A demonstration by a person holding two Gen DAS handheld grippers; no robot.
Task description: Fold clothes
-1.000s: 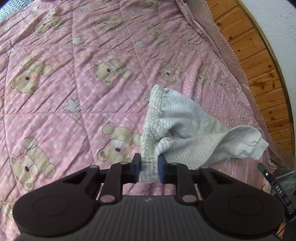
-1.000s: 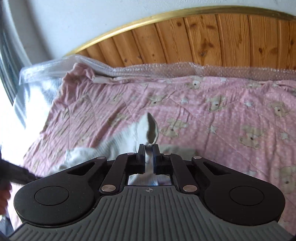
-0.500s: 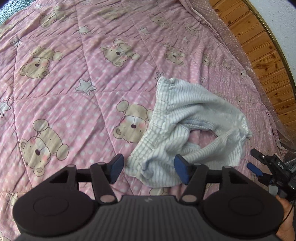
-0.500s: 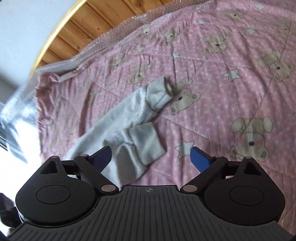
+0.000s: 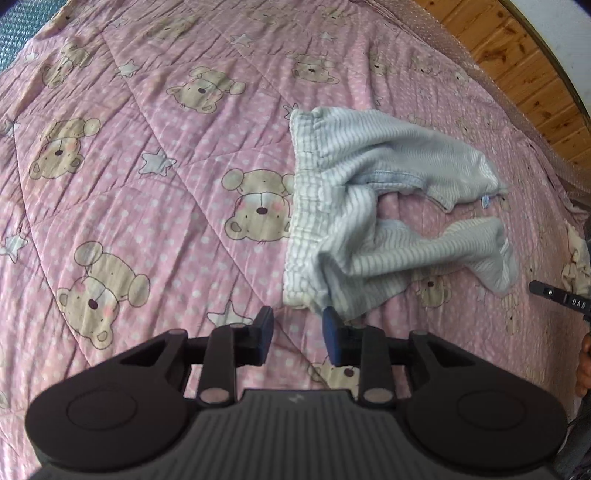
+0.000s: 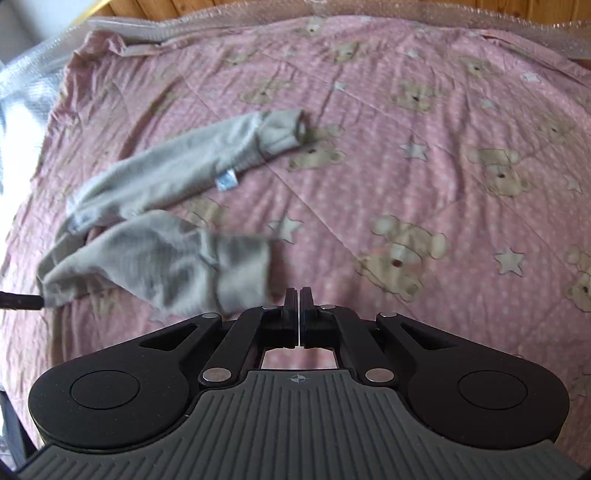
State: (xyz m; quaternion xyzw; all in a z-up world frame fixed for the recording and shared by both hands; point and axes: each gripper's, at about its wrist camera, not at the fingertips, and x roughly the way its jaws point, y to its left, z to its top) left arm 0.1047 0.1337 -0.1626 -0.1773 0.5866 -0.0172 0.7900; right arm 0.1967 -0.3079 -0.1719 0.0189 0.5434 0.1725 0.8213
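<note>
A small pair of light striped baby trousers (image 5: 373, 206) lies crumpled on the pink bear-print quilt (image 5: 147, 166), waistband to the left, legs spread to the right. My left gripper (image 5: 297, 328) is open and empty, just in front of the waistband's near corner. In the right wrist view the trousers (image 6: 177, 206) lie at left, both leg cuffs toward the camera side. My right gripper (image 6: 298, 299) is shut and empty, just right of the near leg cuff, above the quilt (image 6: 424, 166).
A wooden floor (image 5: 517, 48) and bubble-wrap-covered bed edge (image 6: 332, 14) lie beyond the quilt. The other gripper's dark tip (image 5: 557, 297) shows at the right edge of the left wrist view.
Both grippers let go of the trousers, which now lie on the quilt. The left gripper stayed open but narrowed; the right gripper opened, then shut empty and moved right of the leg cuff.
</note>
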